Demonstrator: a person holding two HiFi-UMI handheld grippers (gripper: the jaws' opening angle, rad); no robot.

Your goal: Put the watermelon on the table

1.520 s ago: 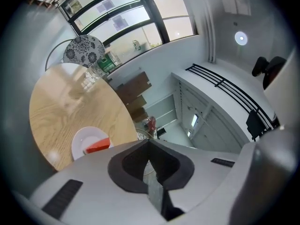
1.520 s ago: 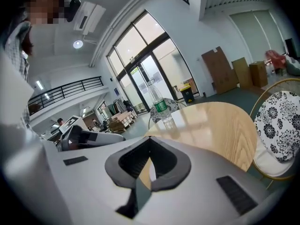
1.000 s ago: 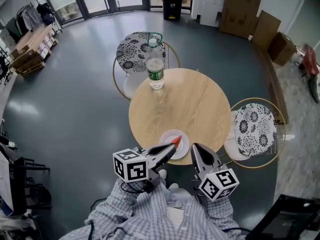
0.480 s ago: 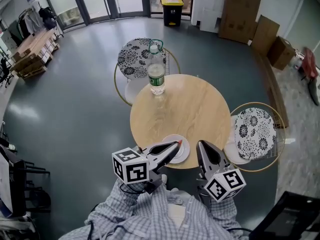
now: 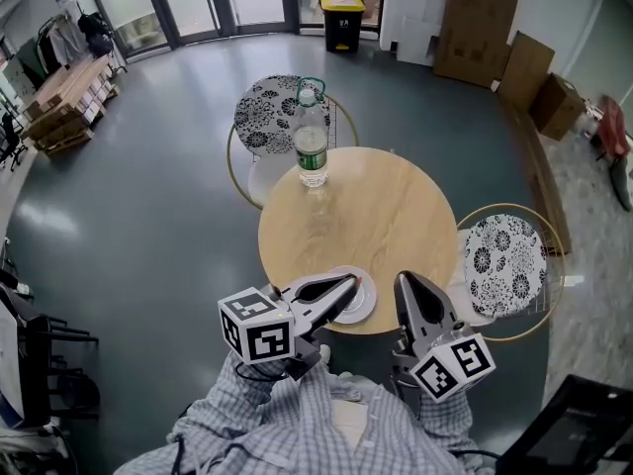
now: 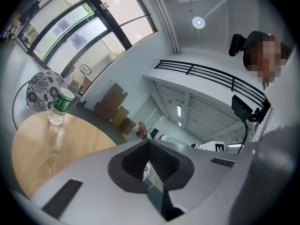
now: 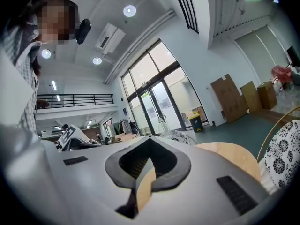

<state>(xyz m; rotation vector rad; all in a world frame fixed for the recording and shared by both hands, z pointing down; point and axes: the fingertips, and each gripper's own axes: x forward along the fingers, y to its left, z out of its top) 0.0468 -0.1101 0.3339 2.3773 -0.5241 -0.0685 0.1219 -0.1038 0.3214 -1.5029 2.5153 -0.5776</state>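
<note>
Head view, mid-frame: round wooden table point(image 5: 381, 216). At its far edge, upper centre: clear water bottle point(image 5: 310, 142) w/ green label, upright. At its near edge, lower centre: white plate point(image 5: 364, 303), partly covered by left gripper point(image 5: 348, 283).

Left gripper: lower left of centre, pointing up-right, tip overlapping plate; touching it or not, can't tell. Marker cube point(image 5: 257, 330) at rear end. In left gripper view: jaws pressed together at the tips, nothing pinched. Only floor & a bit of patterned seat visible thru the slit behind them.

Right gripper point(image 5: 406, 283): lower right of centre, pointing up, tip at table's near edge just right of plate. Second marker cube point(image 5: 453, 366) at rear end. In right gripper view: tips meeting, jaws together, nothing between. Just tabletop wood showing thru the gap further back.

Watermelon: can't be made out in any view.

Around table: 2 chairs w/ black-&-white floral seats & gold wire frames. Far chair point(image 5: 267, 112) behind bottle, upper centre-left. Side chair point(image 5: 504, 260) at table's right, mid-right of frame.

Bottom centre: checked shirt sleeves point(image 5: 297, 428) behind both grippers.

Background: yellow-lidded bin point(image 5: 341, 13) top centre, cardboard sheets point(image 5: 475, 18) upper right, glass doors along top edge, dark grey-green floor.
</note>
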